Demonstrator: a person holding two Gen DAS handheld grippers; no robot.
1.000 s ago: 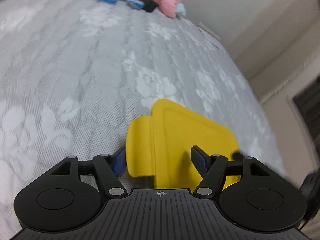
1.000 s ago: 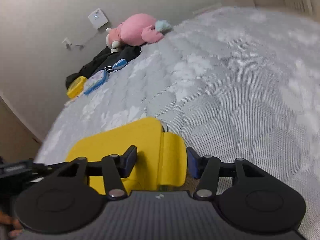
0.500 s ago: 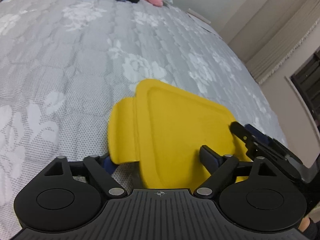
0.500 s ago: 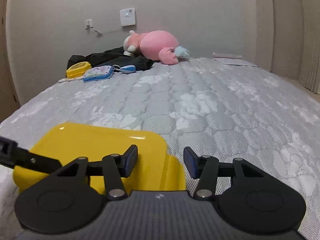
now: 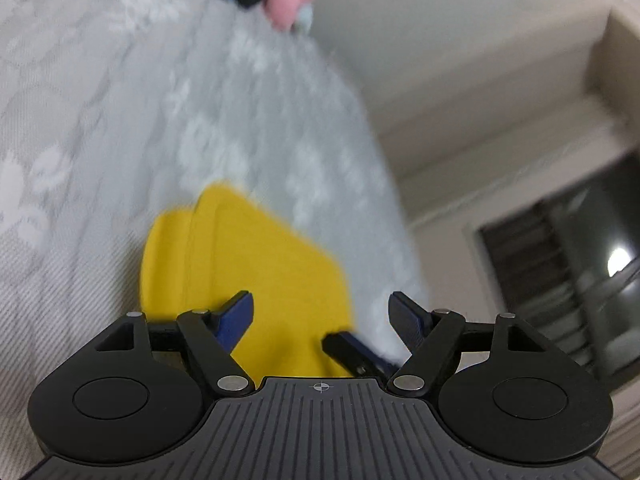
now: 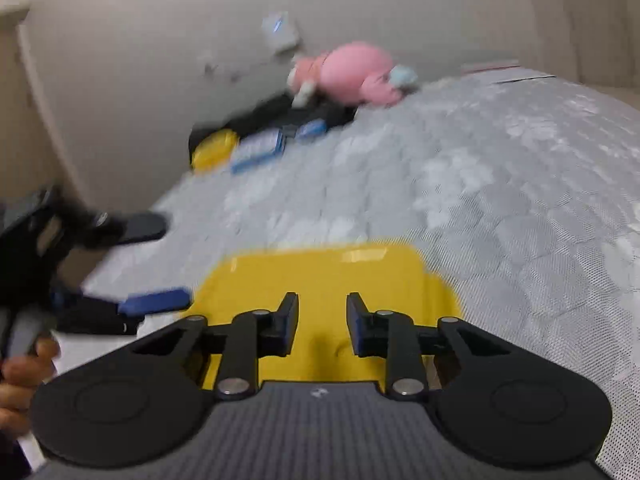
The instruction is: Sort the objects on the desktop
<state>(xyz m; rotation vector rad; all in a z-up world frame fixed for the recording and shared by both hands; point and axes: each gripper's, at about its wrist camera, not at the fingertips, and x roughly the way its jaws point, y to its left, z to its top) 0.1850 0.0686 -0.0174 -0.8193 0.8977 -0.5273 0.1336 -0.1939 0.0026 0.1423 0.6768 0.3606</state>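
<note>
Far clutter [image 6: 256, 148] by pink plush [image 6: 352, 74] blurred beyond recognition.

Case [image 6: 320, 280] on bed [image 6: 500, 200] — toy [image 6: 352, 72] behind

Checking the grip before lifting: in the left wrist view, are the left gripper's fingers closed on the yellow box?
No, the left gripper is wide open, its fingers apart above the yellow box.

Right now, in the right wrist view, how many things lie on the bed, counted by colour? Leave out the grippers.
Yellow: 2, the large yellow container and the small yellow case
Blue: 2, the blue-edged case and the small blue item
Pink: 1, the plush toy
Black: 1, the black cloth
Total: 6
</note>
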